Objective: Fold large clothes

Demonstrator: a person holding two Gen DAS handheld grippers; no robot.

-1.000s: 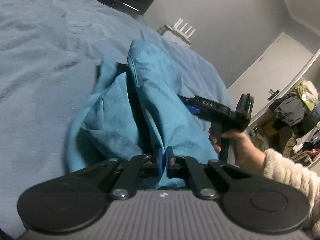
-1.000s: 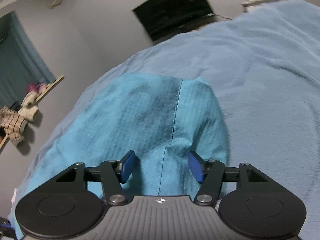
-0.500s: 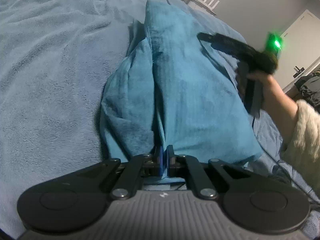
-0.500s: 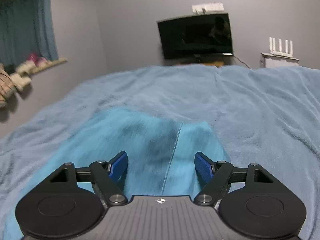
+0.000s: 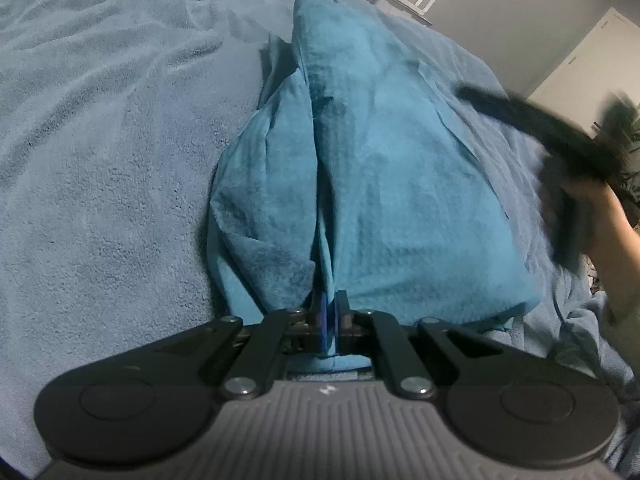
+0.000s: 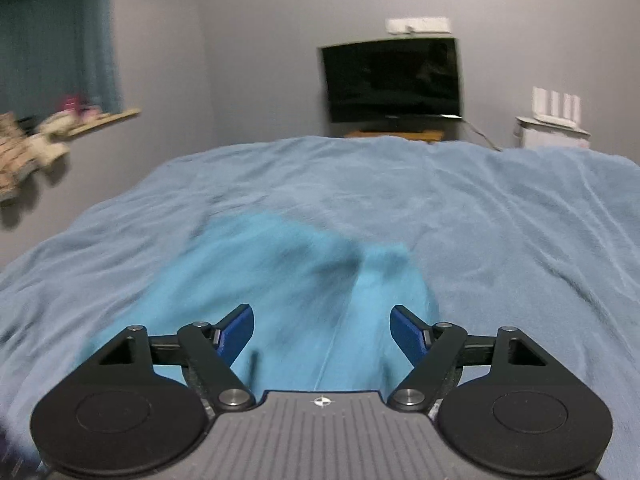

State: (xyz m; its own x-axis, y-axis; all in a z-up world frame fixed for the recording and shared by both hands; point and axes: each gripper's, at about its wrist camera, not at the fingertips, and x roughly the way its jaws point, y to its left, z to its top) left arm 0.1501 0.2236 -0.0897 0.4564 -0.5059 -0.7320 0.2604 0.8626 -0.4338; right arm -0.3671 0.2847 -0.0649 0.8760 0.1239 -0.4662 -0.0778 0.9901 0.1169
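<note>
Two grippers are over a bed (image 5: pixel 104 184) spread with a grey-blue blanket (image 6: pixel 520 216). The teal garment (image 5: pixel 400 184) lies on the blanket in a long heap running away from the left wrist camera, with a folded upper layer on the right side and a crumpled lower layer spilling to the left. A deep crease runs between the two layers.

The left gripper (image 5: pixel 330 322) is closed tight, its blue pads pinching the near edge of the garment at the foot of that crease. The cloth comes straight out of the pads and spreads onto the bed.

The right gripper (image 6: pixel 322 334) stands wide, nothing pressed between its blue pads; its jaws have just been opening. The garment (image 6: pixel 296 288) lies below and ahead of it, blurred, with a seam running down between the two fingers. In the left wrist view the right gripper (image 5: pixel 532 124) appears as a dark smear at the right side of the garment, raised above the cloth and held by a hand (image 5: pixel 600 216), also blurred.

Beyond the bed, a dark television (image 6: pixel 392 78) hangs on the grey wall, with a white router (image 6: pixel 556 106) on a small stand to its right. A shelf (image 6: pixel 100 120) with soft items sticks out from the left wall below a blue curtain (image 6: pixel 56 44).
</note>
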